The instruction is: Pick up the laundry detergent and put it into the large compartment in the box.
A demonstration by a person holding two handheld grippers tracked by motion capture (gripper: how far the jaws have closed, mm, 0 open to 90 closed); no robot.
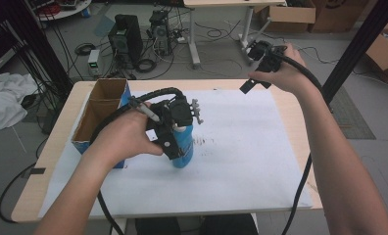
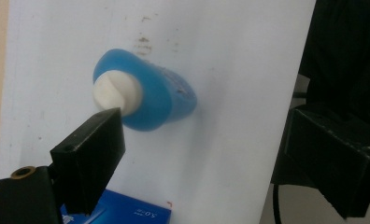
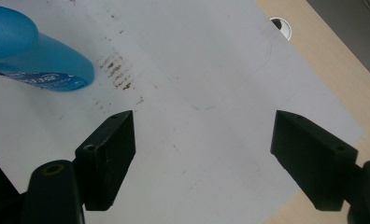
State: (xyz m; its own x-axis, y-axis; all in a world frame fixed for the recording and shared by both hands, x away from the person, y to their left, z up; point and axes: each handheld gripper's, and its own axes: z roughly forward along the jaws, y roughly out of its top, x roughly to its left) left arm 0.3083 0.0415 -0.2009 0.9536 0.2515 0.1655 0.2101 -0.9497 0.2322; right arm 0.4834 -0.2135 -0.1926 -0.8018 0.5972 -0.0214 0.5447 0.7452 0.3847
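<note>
A cardboard box (image 1: 101, 110) is sitting at the counter's (image 1: 290, 112) left side. Beside it, the left gripper (image 1: 175, 128) is hovering over an upright blue bottle (image 1: 183, 147) on white paper (image 1: 241, 147), fingers (image 2: 92, 156) released. The right gripper (image 1: 261, 68) is hanging above the far right edge, fingers spread and empty.

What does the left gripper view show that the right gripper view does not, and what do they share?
Left gripper view alone: the blue bottle's white cap seen from above, one open jaw at its edge, and a corner of a blue box.

Right gripper view alone: the bottle's printed label, a round hole in the wooden table, and a cluster of brown smears.

Both: the blue bottle, standing on the white sheet, and open black jaws.
</note>
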